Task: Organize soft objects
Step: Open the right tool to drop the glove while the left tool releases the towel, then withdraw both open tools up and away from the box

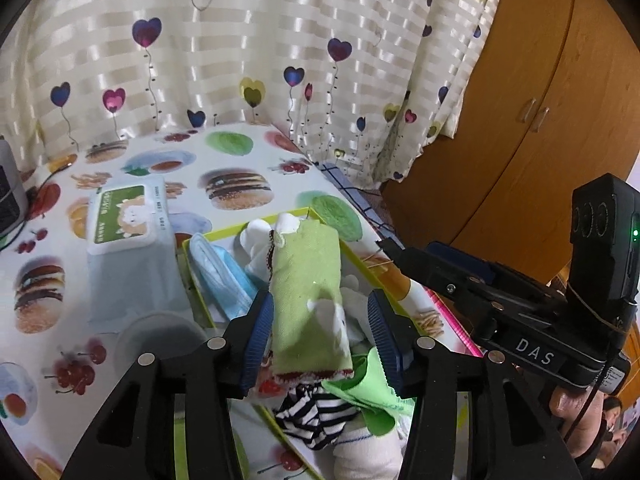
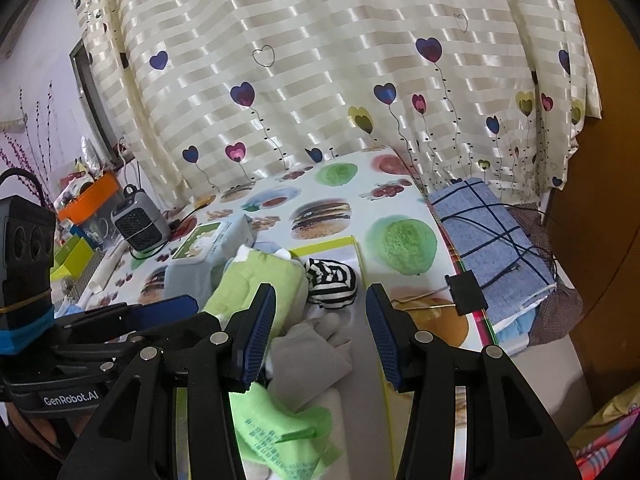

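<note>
- Apparently mid-placement: green towel (image 1: 308, 300) lying lengthwise in the yellow-rimmed tray (image 1: 248, 230), between the pads of the left gripper (image 1: 316, 340).
- Released, it seems; a gap on the right side, left pad close against the cloth.
- Right gripper (image 2: 320, 336) spread wide, holding nothing, above a grey glove (image 2: 308, 356).
- Next, probably: back the left off, then tidy striped sock (image 2: 330, 280).

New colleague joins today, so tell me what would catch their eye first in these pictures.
First, the rolled green towel lying between the open left tongs, over the yellow-rimmed tray of soft things. Next, the burger-print tablecloth and the heart-patterned curtain behind it. The striped sock ball sits further back in the tray.
</note>
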`<control>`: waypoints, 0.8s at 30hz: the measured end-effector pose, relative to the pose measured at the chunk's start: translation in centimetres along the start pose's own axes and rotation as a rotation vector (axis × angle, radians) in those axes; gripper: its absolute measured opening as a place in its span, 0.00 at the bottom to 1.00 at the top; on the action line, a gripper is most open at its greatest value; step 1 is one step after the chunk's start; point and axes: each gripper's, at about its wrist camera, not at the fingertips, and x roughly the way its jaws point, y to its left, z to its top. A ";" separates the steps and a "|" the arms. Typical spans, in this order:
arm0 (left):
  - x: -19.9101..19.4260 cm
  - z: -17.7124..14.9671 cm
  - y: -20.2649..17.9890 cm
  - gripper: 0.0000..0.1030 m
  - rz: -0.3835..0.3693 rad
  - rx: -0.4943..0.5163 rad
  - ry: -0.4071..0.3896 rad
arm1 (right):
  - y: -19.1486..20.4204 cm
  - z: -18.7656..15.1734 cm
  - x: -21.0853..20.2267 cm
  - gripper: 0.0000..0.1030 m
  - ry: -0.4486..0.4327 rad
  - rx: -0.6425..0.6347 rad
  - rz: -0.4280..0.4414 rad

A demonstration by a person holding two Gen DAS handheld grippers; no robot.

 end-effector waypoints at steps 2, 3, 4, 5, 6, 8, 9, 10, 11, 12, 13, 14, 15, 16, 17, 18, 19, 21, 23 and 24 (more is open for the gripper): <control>-0.7 -0.3 0.1 0.46 0.008 0.000 -0.009 | 0.4 -0.2 -0.6 0.47 -0.003 -0.006 0.000; -1.1 -0.4 0.1 0.46 0.010 -0.001 -0.014 | 0.6 -0.3 -0.8 0.47 -0.003 -0.008 -0.002; -1.6 -0.5 0.1 0.46 0.016 0.001 -0.021 | 0.8 -0.4 -1.0 0.47 -0.003 -0.011 -0.003; -2.0 -0.7 0.1 0.46 0.023 0.004 -0.028 | 1.2 -0.6 -1.4 0.47 -0.002 -0.014 -0.004; -2.5 -0.9 0.0 0.46 0.035 0.007 -0.034 | 1.4 -0.7 -1.6 0.47 -0.001 -0.018 -0.003; -3.3 -1.2 -0.1 0.46 0.054 0.012 -0.045 | 2.0 -1.0 -2.1 0.47 0.001 -0.028 0.001; -3.8 -1.4 -0.1 0.46 0.062 0.013 -0.050 | 2.4 -1.2 -2.5 0.47 0.001 -0.035 0.003; -4.3 -1.6 -0.2 0.46 0.071 0.015 -0.056 | 2.8 -1.4 -2.9 0.47 0.002 -0.045 0.005; -4.7 -1.9 -0.3 0.46 0.079 0.019 -0.061 | 3.2 -1.6 -3.1 0.47 0.004 -0.053 0.006; -5.3 -2.2 -0.5 0.46 0.090 0.024 -0.069 | 3.6 -1.8 -3.4 0.47 0.006 -0.065 0.005; -5.7 -2.4 -0.6 0.46 0.095 0.027 -0.074 | 4.0 -2.0 -3.7 0.47 0.006 -0.074 0.002; -6.1 -2.7 -0.6 0.46 0.098 0.029 -0.078 | 4.5 -2.2 -4.1 0.47 0.007 -0.085 0.001; -6.6 -3.0 -0.7 0.46 0.102 0.031 -0.081 | 4.8 -2.4 -4.3 0.47 0.008 -0.092 0.003; -7.0 -3.3 -0.8 0.46 0.107 0.032 -0.083 | 5.2 -2.6 -4.6 0.47 0.010 -0.100 0.003; -7.5 -3.7 -0.9 0.46 0.110 0.032 -0.088 | 5.5 -2.9 -4.9 0.47 0.012 -0.108 0.003; -7.8 -4.0 -1.0 0.46 0.111 0.033 -0.090 | 5.9 -3.1 -5.1 0.47 0.014 -0.116 0.003; -8.1 -4.2 -1.0 0.46 0.113 0.034 -0.091 | 6.2 -3.2 -5.4 0.47 0.015 -0.122 0.004; -8.8 -4.9 -1.2 0.46 0.119 0.038 -0.096 | 6.9 -3.6 -5.9 0.47 0.017 -0.136 0.003; -9.5 -5.4 -1.2 0.46 0.125 0.038 -0.101 | 7.5 -4.0 -6.5 0.47 0.017 -0.147 0.001; -9.8 -5.7 -1.2 0.46 0.132 0.035 -0.104 | 7.8 -4.2 -6.7 0.47 0.017 -0.153 -0.001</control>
